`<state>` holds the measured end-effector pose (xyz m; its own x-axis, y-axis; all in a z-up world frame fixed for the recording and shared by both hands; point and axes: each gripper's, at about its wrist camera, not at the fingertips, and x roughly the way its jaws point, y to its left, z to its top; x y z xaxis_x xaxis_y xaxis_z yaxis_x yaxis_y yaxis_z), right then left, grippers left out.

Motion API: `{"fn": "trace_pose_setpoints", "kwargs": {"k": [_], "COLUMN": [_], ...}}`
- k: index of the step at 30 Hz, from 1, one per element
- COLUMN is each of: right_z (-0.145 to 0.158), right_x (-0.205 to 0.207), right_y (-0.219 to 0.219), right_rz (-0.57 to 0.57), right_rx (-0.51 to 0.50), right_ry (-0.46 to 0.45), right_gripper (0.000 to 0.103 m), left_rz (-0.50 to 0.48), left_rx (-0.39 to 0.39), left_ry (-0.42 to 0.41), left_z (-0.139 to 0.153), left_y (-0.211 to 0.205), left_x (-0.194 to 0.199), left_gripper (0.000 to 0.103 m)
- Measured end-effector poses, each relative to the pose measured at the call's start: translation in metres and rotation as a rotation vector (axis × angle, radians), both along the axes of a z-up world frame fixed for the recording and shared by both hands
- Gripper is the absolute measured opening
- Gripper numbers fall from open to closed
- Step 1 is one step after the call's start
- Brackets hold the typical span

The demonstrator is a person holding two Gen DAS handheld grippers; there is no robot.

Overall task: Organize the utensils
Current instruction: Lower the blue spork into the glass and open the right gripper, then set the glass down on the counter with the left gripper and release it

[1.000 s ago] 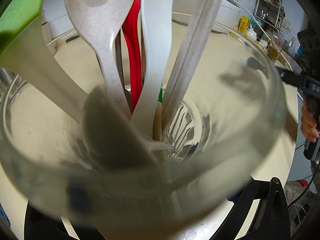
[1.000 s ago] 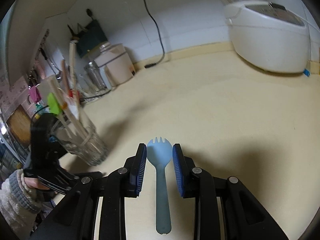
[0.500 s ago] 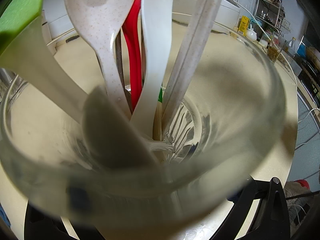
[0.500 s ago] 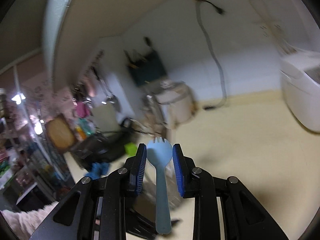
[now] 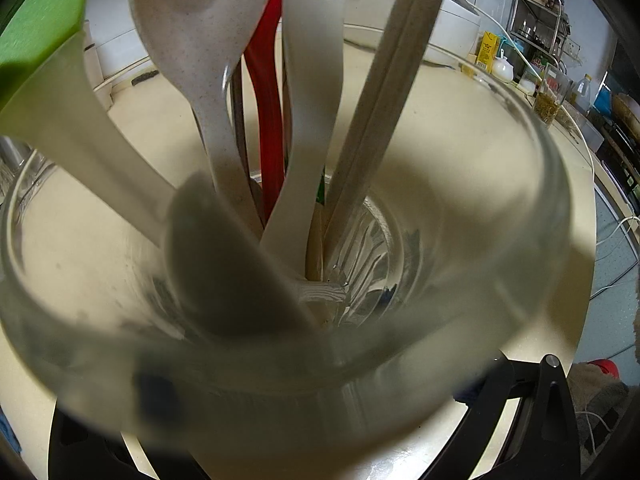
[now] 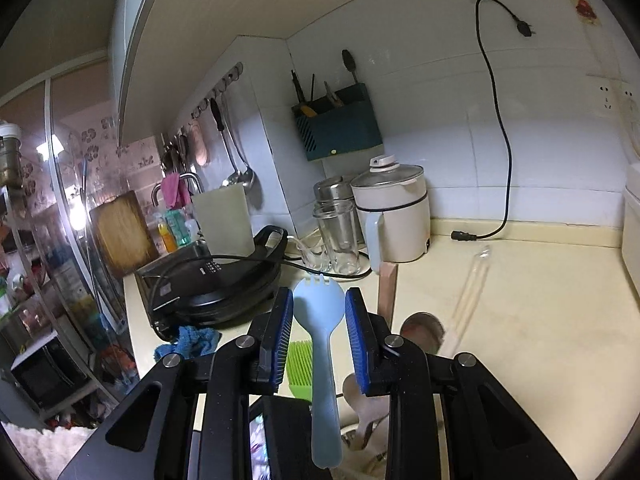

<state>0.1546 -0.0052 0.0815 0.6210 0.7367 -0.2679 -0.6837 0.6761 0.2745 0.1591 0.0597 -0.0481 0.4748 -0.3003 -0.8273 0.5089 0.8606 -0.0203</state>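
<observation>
A clear glass (image 5: pixel 540 208) fills the left wrist view, and my left gripper (image 5: pixel 312 396) is shut on it low down. Inside stand a speckled spoon (image 5: pixel 188 20), a red handle (image 5: pixel 266 112), a white spork (image 5: pixel 312 100), chopsticks (image 5: pixel 380 100) and a green brush (image 5: pixel 40 20). My right gripper (image 6: pixel 318 300) is shut on a light blue spork (image 6: pixel 324 360), tines pointing away and handle toward the camera. It hovers above the glass. The green brush (image 6: pixel 300 364), the spoon bowl (image 6: pixel 420 332) and the chopsticks (image 6: pixel 468 300) poke up just under its fingers.
A black electric griddle (image 6: pixel 224 284) with a cable and a blue cloth (image 6: pixel 188 340) lie to the left. Glass jars (image 6: pixel 336 236) and a white electric pot (image 6: pixel 396 220) stand at the back wall, under a teal wall holder (image 6: pixel 340 132). A rice cooker (image 5: pixel 420 12) sits beyond the glass.
My right gripper has risen and swung left with the blue spork, from low over the counter to above the glass. The left gripper and the glass have stayed still.
</observation>
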Motion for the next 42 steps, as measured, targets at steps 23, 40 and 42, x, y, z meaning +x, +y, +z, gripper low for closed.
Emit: {"fn": "trace_pose_setpoints", "kwargs": {"k": [23,40,42], "right_z": [-0.005,-0.097,-0.117], "right_x": [-0.015,-0.053,-0.058], "right_y": [-0.015,-0.102,-0.108], "right_rz": [-0.085,-0.371,-0.401], "right_rx": [-0.039,-0.213,-0.251], "right_ry": [-0.073,0.14,0.184], "right_gripper": [0.031,0.032,0.032], "left_rz": [0.0,0.0,0.0], "left_rx": [0.0,0.0,0.001], "left_ry": [0.0,0.0,0.0], "left_z": [0.0,0.0,0.0], "left_y": [0.001,0.001,0.001], "left_x": [0.0,0.0,0.0], "left_gripper": [0.102,0.102,0.103]}}
